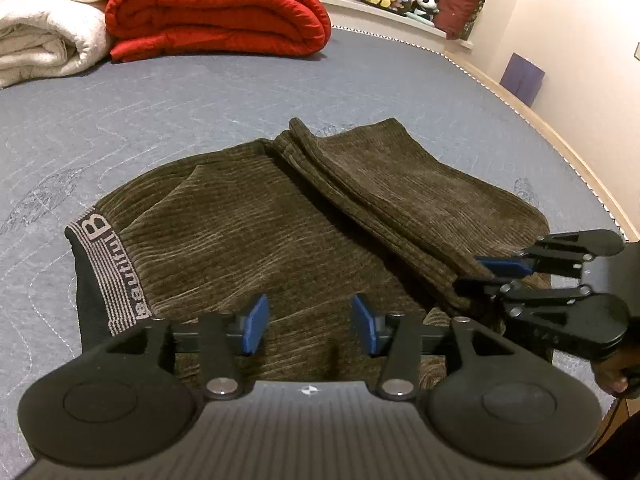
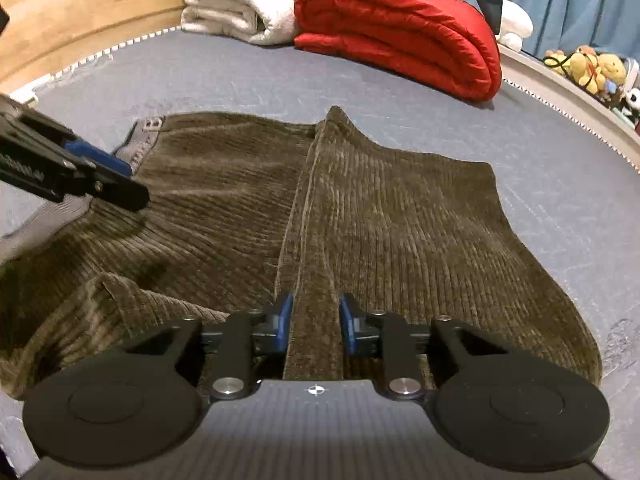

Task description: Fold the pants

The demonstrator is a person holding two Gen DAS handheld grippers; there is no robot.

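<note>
The pants (image 1: 304, 216) lie part-folded on the bed (image 1: 200, 96). My left gripper (image 1: 306, 324) hangs spread, empty; my right gripper (image 2: 314, 320) brackets the leg hem, seemingly not clamped. If I lift with a loose bite, the corduroy slips and the fold collapses.

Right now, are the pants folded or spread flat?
Partly folded. The pants lie on the bed with the legs doubled back over them; their edge forms a ridge down the middle.
</note>
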